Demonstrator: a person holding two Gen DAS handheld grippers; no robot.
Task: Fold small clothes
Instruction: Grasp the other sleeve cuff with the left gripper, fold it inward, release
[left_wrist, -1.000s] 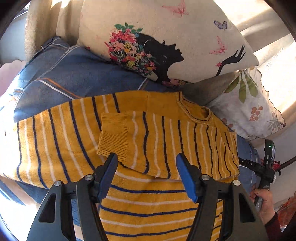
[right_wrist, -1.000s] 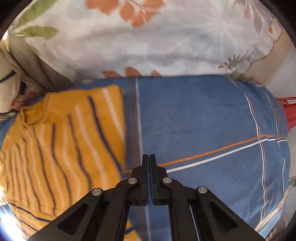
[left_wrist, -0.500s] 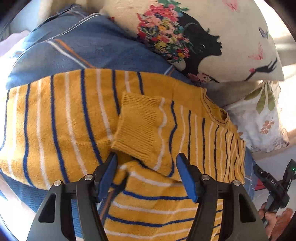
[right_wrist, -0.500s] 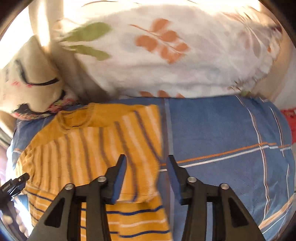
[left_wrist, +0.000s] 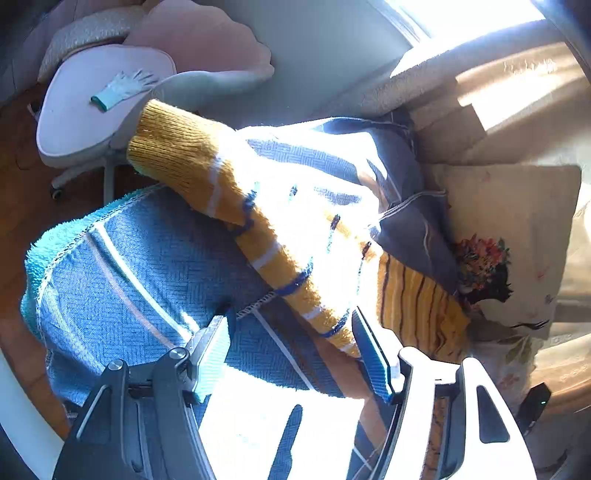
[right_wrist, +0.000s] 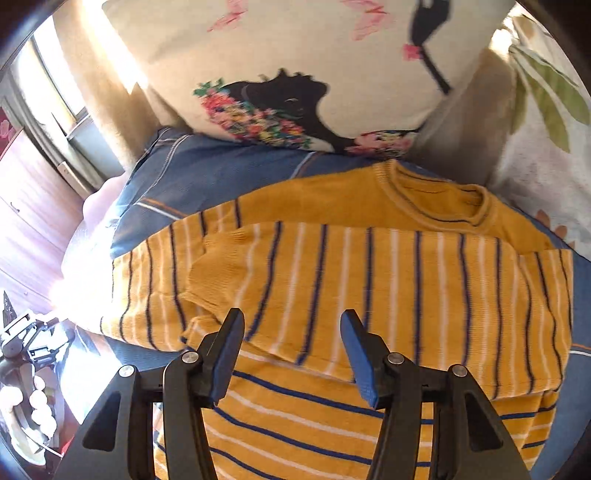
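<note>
Printed cushion walls the sweater's far side; blue blanket lies bare leftward.

Left gripper: black frame arms with cut-out slots, silver round screws at the joints, flat blue ribbed pads on two fingers. Right gripper: same black slotted frame, silver screws, dark blue pads. Hand at lower left edge of right view; sleeve not visible.
</note>
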